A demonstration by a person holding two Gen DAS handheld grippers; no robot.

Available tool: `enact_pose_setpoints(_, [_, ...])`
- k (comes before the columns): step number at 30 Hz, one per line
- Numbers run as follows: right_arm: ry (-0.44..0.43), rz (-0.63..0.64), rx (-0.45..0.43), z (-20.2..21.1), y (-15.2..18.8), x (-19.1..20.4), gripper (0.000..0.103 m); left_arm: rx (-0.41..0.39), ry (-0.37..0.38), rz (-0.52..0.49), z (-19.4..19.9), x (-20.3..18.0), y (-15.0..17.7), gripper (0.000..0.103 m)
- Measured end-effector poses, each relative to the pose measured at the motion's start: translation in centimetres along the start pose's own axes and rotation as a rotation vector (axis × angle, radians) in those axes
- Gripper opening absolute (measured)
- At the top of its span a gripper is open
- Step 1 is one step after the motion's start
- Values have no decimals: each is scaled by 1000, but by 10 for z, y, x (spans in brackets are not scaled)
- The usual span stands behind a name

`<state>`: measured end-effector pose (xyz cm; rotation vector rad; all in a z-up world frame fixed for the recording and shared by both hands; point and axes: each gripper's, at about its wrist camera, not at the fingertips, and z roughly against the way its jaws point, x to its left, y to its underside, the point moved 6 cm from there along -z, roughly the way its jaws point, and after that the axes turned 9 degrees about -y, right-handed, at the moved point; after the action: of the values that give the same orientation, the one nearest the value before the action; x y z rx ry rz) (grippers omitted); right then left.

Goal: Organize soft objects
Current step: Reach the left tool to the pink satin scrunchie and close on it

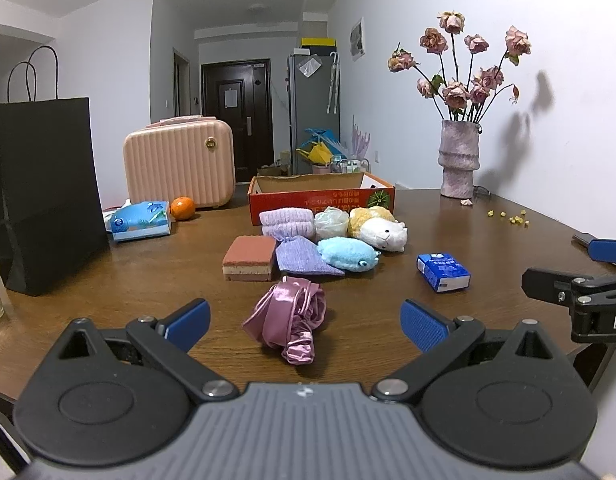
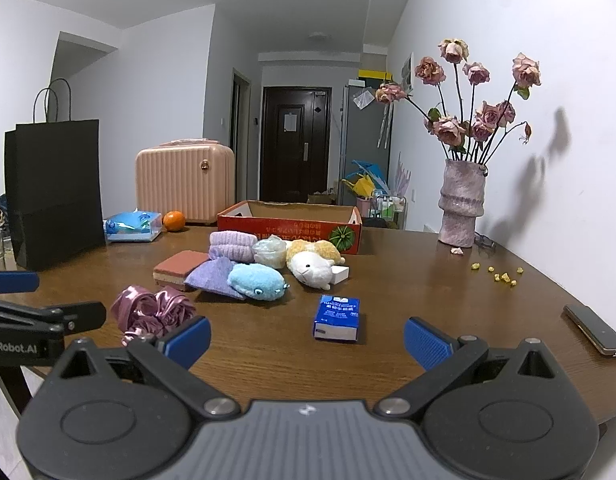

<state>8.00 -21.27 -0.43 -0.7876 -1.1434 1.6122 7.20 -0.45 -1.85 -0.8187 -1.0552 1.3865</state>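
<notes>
Our left tongs (image 1: pixel 305 325) hang spread wide and empty, low over the near edge of the table (image 1: pixel 387 320), with the pink satin scrunchie bundle (image 1: pixel 288 323) lying between the fingers' line of sight, just ahead. Our right tongs (image 2: pixel 307 338) are likewise spread and hold nothing; the blue tissue pack (image 2: pixel 337 317) lies just beyond them.

We judge that nothing has yet been put away: the orange cardboard box (image 1: pixel 321 196) looks empty from here, though we cannot see its floor. The first pick seems in hand, and the scrunchie is the nearest candidate. The next move calls for lowering the left tongs around the bundle, pinching enough folds that it lifts whole, then carrying it over the pile to the box.

In front of that box we count one lilac rolled towel (image 1: pixel 287 222), one pale bundle in clear wrap (image 1: pixel 331 222), one white-and-yellow plush (image 1: pixel 381 230), one blue plush (image 1: pixel 347 253), one purple cloth (image 1: pixel 304 258), one layered sponge (image 1: pixel 250 258). To the box's left: one orange (image 1: pixel 182 208), one blue wipes pack (image 1: pixel 140 221).
</notes>
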Motion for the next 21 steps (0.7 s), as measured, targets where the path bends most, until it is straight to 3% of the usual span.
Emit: enact_pose_setpoints(21, [6,-21,75,-42,8,-10,103,73,6,1,-51,-1,6,103])
